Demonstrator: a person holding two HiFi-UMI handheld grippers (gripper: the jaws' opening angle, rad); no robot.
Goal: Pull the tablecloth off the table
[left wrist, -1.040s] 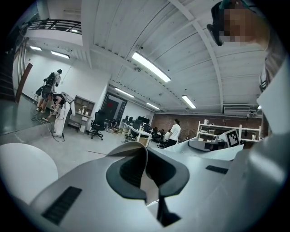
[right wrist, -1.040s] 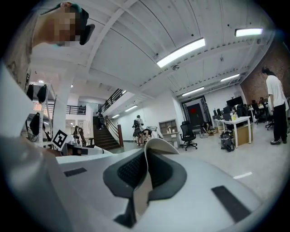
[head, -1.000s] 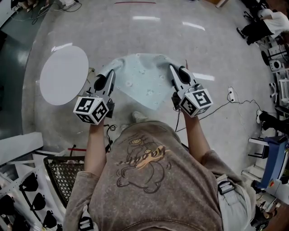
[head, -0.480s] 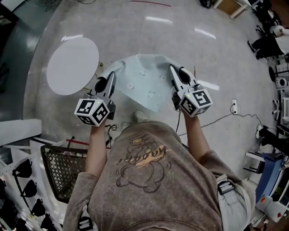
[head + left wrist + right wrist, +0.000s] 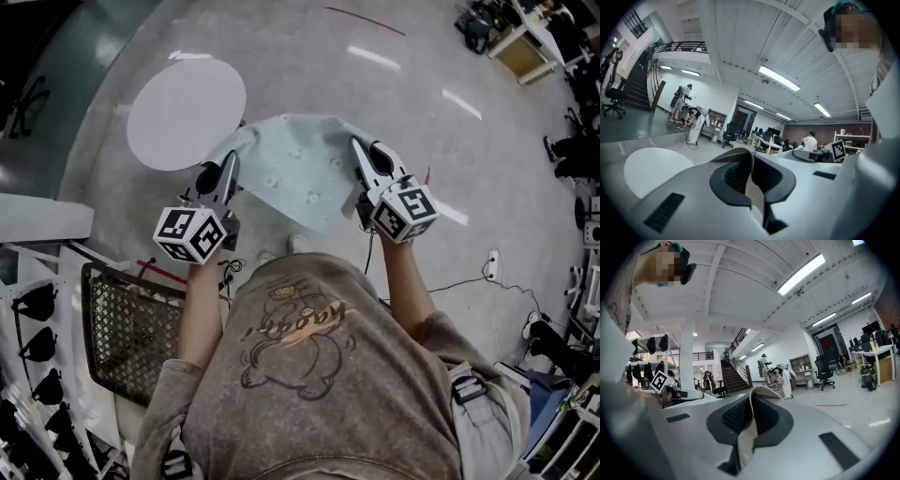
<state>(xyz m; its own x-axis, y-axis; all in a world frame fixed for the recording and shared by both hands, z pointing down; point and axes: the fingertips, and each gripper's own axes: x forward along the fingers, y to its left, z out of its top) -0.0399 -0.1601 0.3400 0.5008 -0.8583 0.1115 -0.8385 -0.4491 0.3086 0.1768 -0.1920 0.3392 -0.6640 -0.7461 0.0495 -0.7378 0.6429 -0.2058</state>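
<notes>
Left gripper (image 5: pixel 228 161): pressed together on the left edge of the tablecloth (image 5: pixel 300 173). The left gripper view shows a thin strip of cloth between the pads.
Right gripper (image 5: pixel 361 150): also pinching, on the cloth's right edge.
Tablecloth: spread in the air between my two grippers, at 12 o'clock from my chest.
Table (image 5: pixel 187 112): round, white and bare, at 10 o'clock from the cloth. Its rim is just beside the cloth's left corner, and I cannot tell whether they touch.
Change: over the last second the table has slid in the head view from 9 o'clock of the cloth up to 10 o'clock. My grip and the spacing of my hands stay the same.
Meaning: I judge the cloth is off the table top, so the pull looks nearly done. What remains is carrying it clear.
</notes>
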